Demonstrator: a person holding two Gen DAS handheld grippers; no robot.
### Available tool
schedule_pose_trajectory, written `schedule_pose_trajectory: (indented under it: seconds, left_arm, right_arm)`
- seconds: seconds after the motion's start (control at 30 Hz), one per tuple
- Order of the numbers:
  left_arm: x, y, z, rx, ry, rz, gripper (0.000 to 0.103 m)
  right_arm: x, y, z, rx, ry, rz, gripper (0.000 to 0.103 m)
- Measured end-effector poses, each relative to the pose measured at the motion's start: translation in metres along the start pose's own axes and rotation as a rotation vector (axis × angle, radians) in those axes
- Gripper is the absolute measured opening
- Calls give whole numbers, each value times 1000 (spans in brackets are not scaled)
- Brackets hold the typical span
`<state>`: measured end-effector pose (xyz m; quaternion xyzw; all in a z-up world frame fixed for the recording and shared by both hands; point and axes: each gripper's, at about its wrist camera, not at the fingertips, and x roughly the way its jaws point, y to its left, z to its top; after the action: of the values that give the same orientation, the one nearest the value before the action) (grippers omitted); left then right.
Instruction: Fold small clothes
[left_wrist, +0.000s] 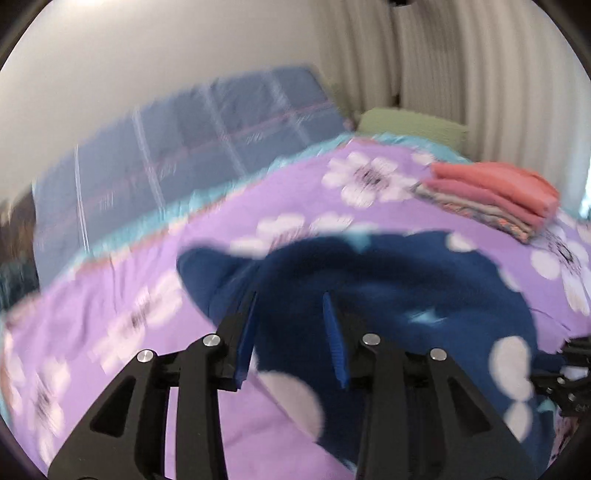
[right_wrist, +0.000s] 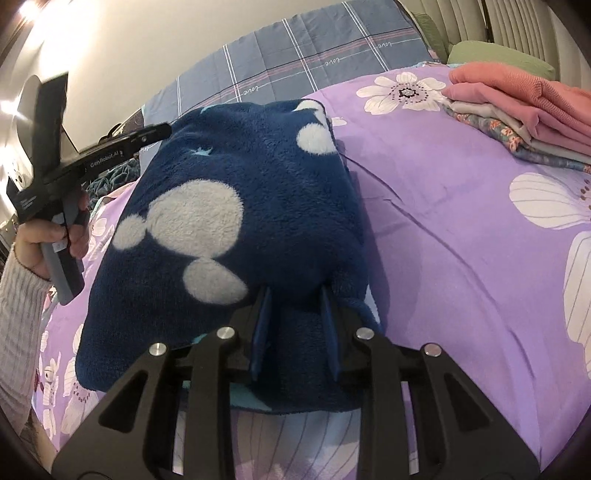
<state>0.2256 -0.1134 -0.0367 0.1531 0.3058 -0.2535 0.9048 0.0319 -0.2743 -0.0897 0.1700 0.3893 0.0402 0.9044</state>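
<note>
- The bed (right_wrist: 461, 240), under a purple flowered cover, has broad bare cover to the right of the fleece; a stack of folded clothes (right_wrist: 524, 110) sits well apart at the far right, near a green pillow (right_wrist: 498, 55) and the curtain.
- A blue checked quilt (right_wrist: 295, 55) runs along the far side against the wall.
- The right gripper (right_wrist: 295, 325) has its jaws partly open astride the near edge of the navy fleece garment (right_wrist: 240, 206); whether the pads press on the cloth I cannot tell.
- The left gripper (left_wrist: 290, 332) hangs above the fleece (left_wrist: 369, 288) with jaws partly open and nothing held; that view is blurred.
- In the right wrist view a hand (right_wrist: 48, 240) in a pale knit sleeve holds the left gripper at the fleece's far left corner.
- The fleece is folded into a thick, roughly rectangular bundle, dark blue with large white blobs and small pale stars; a light blue lining shows at its near edge.
</note>
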Motion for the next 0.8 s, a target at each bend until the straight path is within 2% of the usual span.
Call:
schedule_pose_trajectory:
  seconds: [0.1,0.17,0.2,0.43,0.5,0.57,0.6,0.67,0.73,0.77,0.8]
  left_arm:
    - [44,4,-17,-3,69,0,37]
    - [56,19,-19,-147,77,-80,36]
    - [59,21,-19,-168,79,-94,36]
    - [39,20,-7,-88,122,-98,37]
    - [23,24,3,-91,97,-112,38]
    - [4,32,11,-133,24,-153,38]
    - [-6,35,15,-161,-15,-195,38]
    - [-13,34,20,-196,-47,-286,38]
    - [-1,25,20,-183,-12,-298,38]
    - [13,19,16,-167,32,-286,38]
    - [38,8,6,-141,118,-266,38]
  right_arm:
    - [1,1,2,-3,-2,5,26]
    - [3,1,3,4,-2,2,26]
    - [3,0,3,8,-3,2,26]
    - [1,5,3,-17,5,-15,26]
    - [2,4,5,-16,15,-13,26]
    - [4,1,6,-9,23,-5,26]
    - [4,0,7,-5,26,2,26]
    - [3,0,6,-3,25,4,26]
    - [4,1,6,-7,19,-5,26]
    - [5,2,6,-8,16,-9,26]
    - [5,3,6,-10,14,-13,26]
